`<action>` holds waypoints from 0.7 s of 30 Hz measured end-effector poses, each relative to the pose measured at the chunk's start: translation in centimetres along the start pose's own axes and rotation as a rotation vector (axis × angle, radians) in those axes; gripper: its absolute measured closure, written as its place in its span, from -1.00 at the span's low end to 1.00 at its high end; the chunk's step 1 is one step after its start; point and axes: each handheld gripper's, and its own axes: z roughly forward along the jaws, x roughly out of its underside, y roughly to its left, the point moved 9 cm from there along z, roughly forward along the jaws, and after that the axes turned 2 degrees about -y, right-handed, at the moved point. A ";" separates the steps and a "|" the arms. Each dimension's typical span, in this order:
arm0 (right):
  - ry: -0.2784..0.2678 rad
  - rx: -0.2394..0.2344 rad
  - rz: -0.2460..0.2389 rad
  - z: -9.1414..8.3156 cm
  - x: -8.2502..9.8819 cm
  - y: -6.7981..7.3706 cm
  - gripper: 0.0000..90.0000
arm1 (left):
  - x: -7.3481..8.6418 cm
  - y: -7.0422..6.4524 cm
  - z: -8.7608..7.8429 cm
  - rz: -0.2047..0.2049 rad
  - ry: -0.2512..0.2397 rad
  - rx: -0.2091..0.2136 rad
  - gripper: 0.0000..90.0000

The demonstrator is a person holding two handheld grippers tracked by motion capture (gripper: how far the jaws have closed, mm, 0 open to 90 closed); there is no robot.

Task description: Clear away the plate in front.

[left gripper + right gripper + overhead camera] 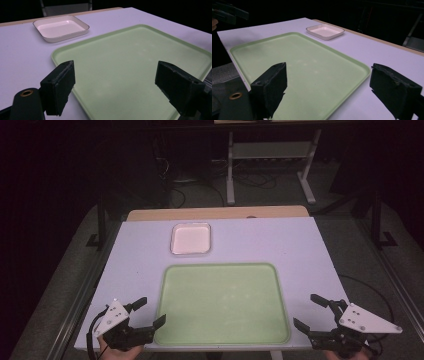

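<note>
Green, the large rectangular plastic tray (222, 302) lies empty on the pale lavender counter (310, 245) in the high view, a small white square dish (191, 238) just beyond it; left claw (150, 312) and right claw (306, 312) flank its near corners, jaws apart. Left gripper view: jaws spread wide above the tray's near-left corner. Right gripper view: jaws equally apart, nothing held. No step has begun; both claws are best kept level, clear of the rim.

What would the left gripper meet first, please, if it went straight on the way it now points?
Most likely the green tray: the open left gripper points over its near left corner, low and tilted slightly down. If it stayed level it might pass above the tray; the small white dish lies off to the left of that line.
</note>
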 end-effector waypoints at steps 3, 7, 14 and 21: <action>0.000 -0.002 -0.001 0.0 0.0 0.0 -0.70 | -0.1 -0.1 0.0 -0.001 -0.003 0.003 -0.64; 0.001 -0.001 -0.004 -0.1 0.0 0.0 -0.70 | 0.1 -0.2 0.1 0.001 0.006 0.008 -0.64; 0.004 0.000 -0.010 0.0 0.1 0.0 -0.70 | 0.0 0.0 0.1 0.003 0.004 0.007 -0.64; 0.008 0.000 -0.003 0.0 0.2 -0.2 -0.70 | 0.1 0.0 0.3 -0.004 0.010 0.014 -0.64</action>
